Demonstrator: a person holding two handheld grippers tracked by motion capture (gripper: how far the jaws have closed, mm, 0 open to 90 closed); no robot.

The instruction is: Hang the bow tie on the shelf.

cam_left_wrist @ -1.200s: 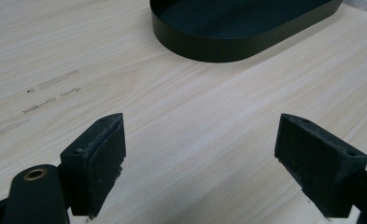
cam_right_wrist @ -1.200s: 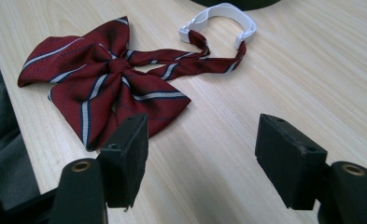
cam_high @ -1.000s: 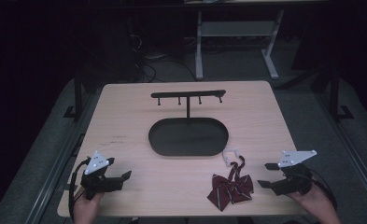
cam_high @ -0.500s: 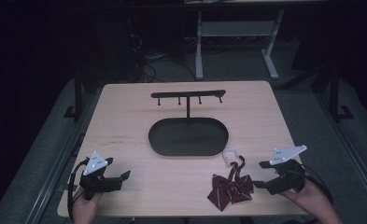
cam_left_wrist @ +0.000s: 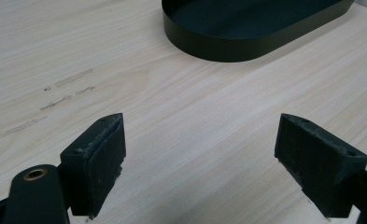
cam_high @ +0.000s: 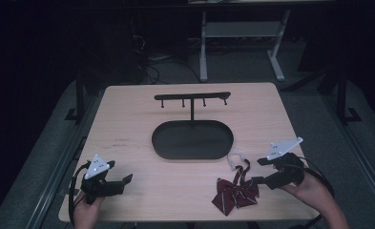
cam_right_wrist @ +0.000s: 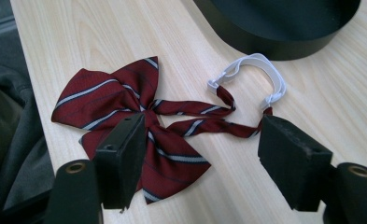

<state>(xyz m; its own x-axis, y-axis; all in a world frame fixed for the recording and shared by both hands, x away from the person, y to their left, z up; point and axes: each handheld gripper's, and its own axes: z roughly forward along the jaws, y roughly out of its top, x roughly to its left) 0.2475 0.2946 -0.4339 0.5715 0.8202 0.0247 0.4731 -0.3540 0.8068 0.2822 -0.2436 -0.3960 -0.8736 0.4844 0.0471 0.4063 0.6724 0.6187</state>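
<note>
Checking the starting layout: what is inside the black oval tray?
Nothing visible lies inside the black oval tray; its dark floor looks bare, with the hook stand's post rising at its far edge. The striped bow tie lies outside it on the table. The near wall hides a strip of floor.

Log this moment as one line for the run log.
left gripper: open, over bare table | right gripper: open, jaws just narrowed, nothing held, beside bow tie | white strap near black tray
</note>
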